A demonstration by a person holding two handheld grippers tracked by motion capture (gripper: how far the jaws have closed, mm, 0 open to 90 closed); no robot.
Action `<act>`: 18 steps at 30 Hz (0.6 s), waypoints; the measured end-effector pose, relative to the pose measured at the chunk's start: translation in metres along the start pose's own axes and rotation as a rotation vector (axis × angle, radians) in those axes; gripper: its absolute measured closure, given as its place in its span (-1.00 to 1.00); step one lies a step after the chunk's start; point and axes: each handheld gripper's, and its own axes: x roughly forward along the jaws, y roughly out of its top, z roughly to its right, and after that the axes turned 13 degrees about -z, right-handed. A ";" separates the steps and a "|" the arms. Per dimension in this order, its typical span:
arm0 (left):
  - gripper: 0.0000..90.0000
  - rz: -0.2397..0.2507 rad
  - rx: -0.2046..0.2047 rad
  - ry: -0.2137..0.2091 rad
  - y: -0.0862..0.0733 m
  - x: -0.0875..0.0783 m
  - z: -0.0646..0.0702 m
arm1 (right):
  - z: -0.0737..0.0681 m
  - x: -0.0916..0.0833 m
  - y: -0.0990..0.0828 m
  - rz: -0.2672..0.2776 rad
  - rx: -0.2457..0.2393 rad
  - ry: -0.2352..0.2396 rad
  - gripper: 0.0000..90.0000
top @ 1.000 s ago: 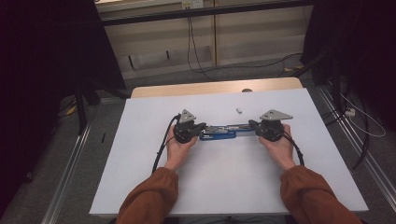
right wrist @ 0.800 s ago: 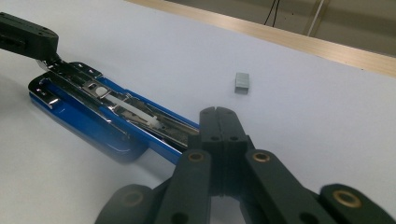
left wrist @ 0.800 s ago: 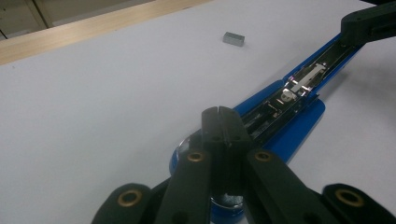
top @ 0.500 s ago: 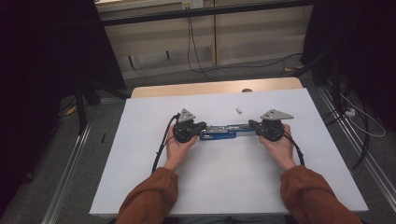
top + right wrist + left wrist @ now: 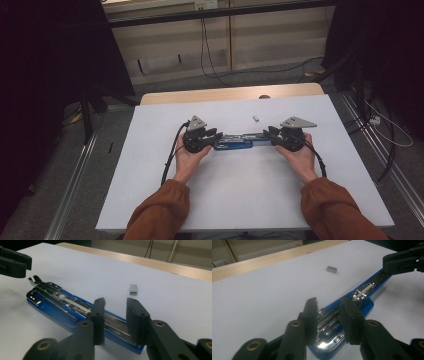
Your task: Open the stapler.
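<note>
Stapler (image 5: 239,141) lies opened flat at the middle of the white table (image 5: 150,200), between our left tongs (image 5: 214,135) and right tongs (image 5: 270,135). Both have just been opening and stand spread astride its ends, not pinching. Careless closing could slip on the chrome rail. Farther off, the loose staple block (image 5: 255,118) could be knocked away.

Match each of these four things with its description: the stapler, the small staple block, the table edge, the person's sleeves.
Things:
1. stapler
2. staple block
3. table edge
4. sleeves

Descriptions:
A. bare light wood beyond the white sheet
B. rust brown
C. blue, opened out flat between the two grippers
D. small, grey, lying alone on the white sheet

Pairs: 1-C, 2-D, 3-A, 4-B
</note>
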 end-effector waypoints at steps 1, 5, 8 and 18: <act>0.35 0.000 -0.002 0.003 0.000 -0.001 0.000 | 0.000 0.000 0.000 0.004 -0.001 0.004 0.45; 0.02 -0.004 -0.021 0.029 -0.003 -0.001 -0.003 | 0.000 -0.001 0.001 0.008 0.010 0.000 0.16; -0.16 -0.011 -0.035 0.033 -0.006 -0.001 -0.005 | 0.001 -0.002 0.000 0.014 0.020 -0.003 -0.05; -0.87 -0.042 -0.039 0.058 -0.009 -0.003 -0.009 | 0.005 -0.004 0.000 0.029 0.034 -0.013 -0.77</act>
